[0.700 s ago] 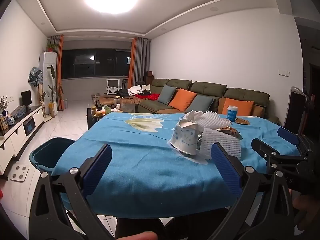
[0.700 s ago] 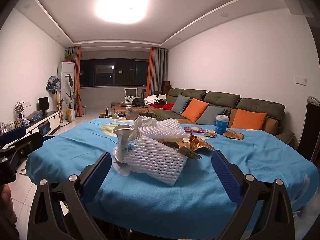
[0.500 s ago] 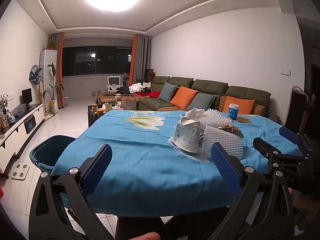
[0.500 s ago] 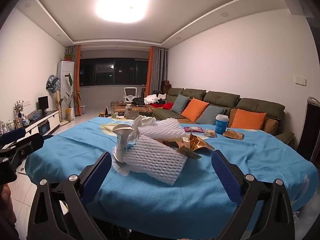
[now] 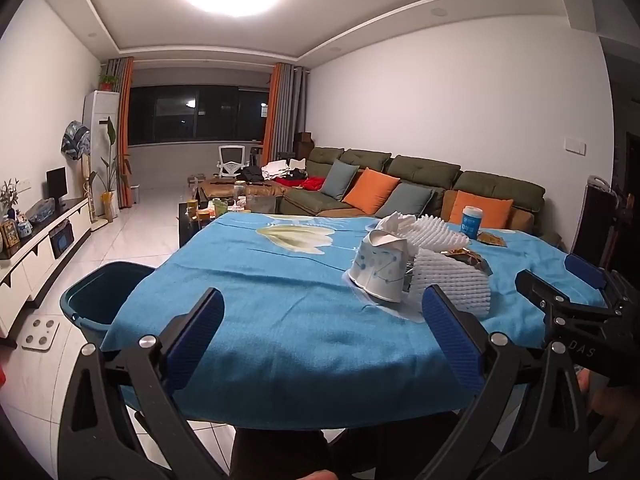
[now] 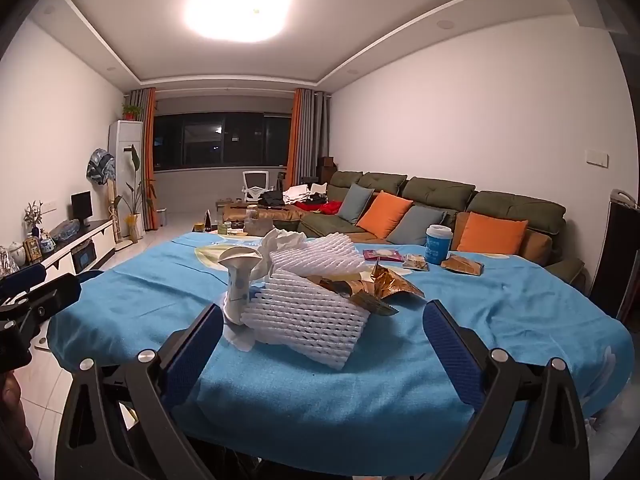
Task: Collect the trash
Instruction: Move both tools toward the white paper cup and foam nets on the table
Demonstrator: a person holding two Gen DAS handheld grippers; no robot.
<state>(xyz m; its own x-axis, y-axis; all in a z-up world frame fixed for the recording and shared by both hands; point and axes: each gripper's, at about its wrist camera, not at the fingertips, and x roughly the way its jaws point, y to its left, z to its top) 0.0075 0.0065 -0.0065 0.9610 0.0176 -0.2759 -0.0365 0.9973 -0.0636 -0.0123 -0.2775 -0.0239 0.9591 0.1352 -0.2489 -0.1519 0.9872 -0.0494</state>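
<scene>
A pile of trash lies on the blue tablecloth (image 6: 520, 320): a crushed paper cup (image 6: 239, 280), two white foam fruit nets (image 6: 308, 316), crumpled tissue (image 6: 280, 240) and a gold wrapper (image 6: 384, 284). The same cup (image 5: 380, 268) and a foam net (image 5: 456, 280) show in the left wrist view. My right gripper (image 6: 323, 340) is open and empty at the table's near edge, just short of the pile. My left gripper (image 5: 324, 328) is open and empty, left of the pile. A dark teal bin (image 5: 100, 300) stands on the floor at the table's left.
A blue-and-white cup (image 6: 438, 244), a red packet (image 6: 382, 255) and small snack wrappers (image 6: 462, 266) lie at the far side of the table. A sofa with cushions (image 6: 440, 208) stands behind. A TV cabinet (image 5: 36, 248) lines the left wall.
Both grippers stay open. The left wrist view has shifted slightly, with the pile a little higher and nearer in frame. The right view is almost unchanged.
</scene>
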